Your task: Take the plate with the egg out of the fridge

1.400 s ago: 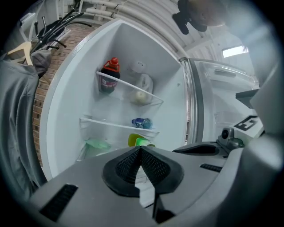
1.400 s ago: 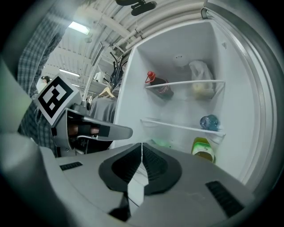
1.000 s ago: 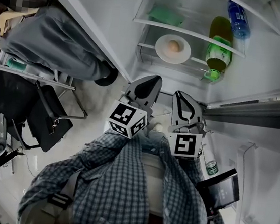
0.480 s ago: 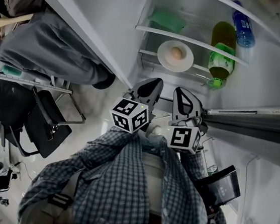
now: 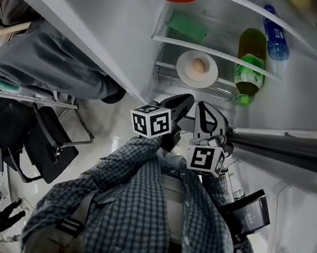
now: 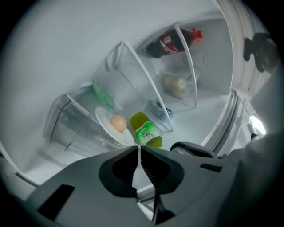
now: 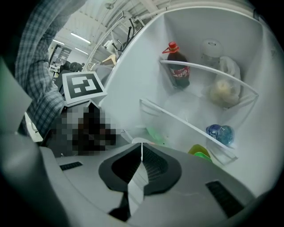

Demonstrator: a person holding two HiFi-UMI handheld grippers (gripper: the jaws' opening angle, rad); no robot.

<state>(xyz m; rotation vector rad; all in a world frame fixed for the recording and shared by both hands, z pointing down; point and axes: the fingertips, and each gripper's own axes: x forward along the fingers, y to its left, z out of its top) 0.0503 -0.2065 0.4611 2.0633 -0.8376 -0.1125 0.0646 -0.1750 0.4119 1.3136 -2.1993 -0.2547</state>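
A white plate (image 5: 187, 70) with a tan egg (image 5: 198, 65) stands on a lower shelf of the open fridge. The left gripper view shows the same plate (image 6: 104, 124) and egg (image 6: 118, 123) just beyond the jaws. My left gripper (image 5: 188, 101) is shut and empty, its tip a short way below the plate. Beside it my right gripper (image 5: 205, 108) is also shut and empty, pointing at the fridge. In the right gripper view only a sliver of the plate (image 7: 138, 141) peeks over the closed jaws (image 7: 142, 144).
A green bottle (image 5: 248, 59) stands right of the plate, with a blue bottle (image 5: 276, 34) behind it and a green packet (image 5: 185, 24) on the shelf above. A cola bottle (image 6: 171, 41) sits higher. The fridge door (image 5: 285, 147) is open at right. A chair (image 5: 51, 138) stands at left.
Both grippers have edged up toward the fridge shelf. The left gripper has swung its tip rightward, closer to the plate.
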